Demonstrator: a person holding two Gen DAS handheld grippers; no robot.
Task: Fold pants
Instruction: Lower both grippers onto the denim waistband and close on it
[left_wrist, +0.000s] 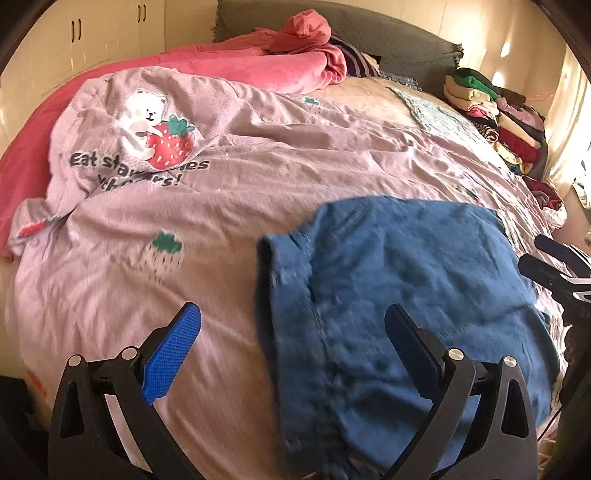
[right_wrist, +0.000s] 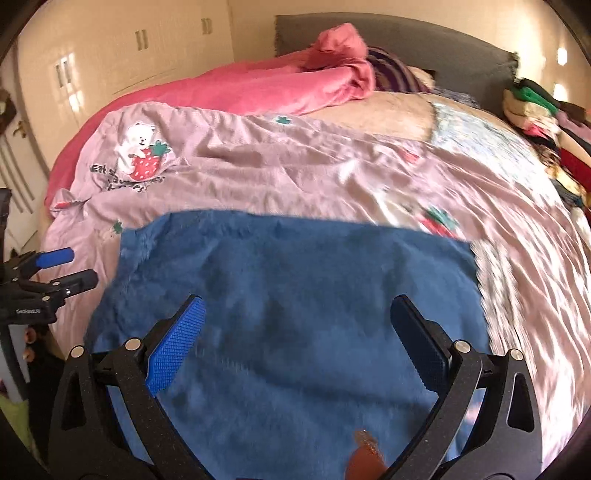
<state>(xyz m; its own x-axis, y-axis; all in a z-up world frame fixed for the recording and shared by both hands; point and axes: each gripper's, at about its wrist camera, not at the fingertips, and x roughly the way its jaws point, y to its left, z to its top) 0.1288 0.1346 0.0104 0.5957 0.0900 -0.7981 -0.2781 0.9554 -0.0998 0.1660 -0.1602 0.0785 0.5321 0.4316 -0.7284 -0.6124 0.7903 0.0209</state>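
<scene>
The blue pants (right_wrist: 288, 295) lie on the pink bedspread (left_wrist: 258, 162) at the near edge of the bed, already in a compact rectangle, so at least one fold looks done. Left gripper (left_wrist: 291, 332) fingers spread wide, holding nothing; right gripper (right_wrist: 295, 325) fingers spread too, above the cloth. Another fold may remain.
</scene>
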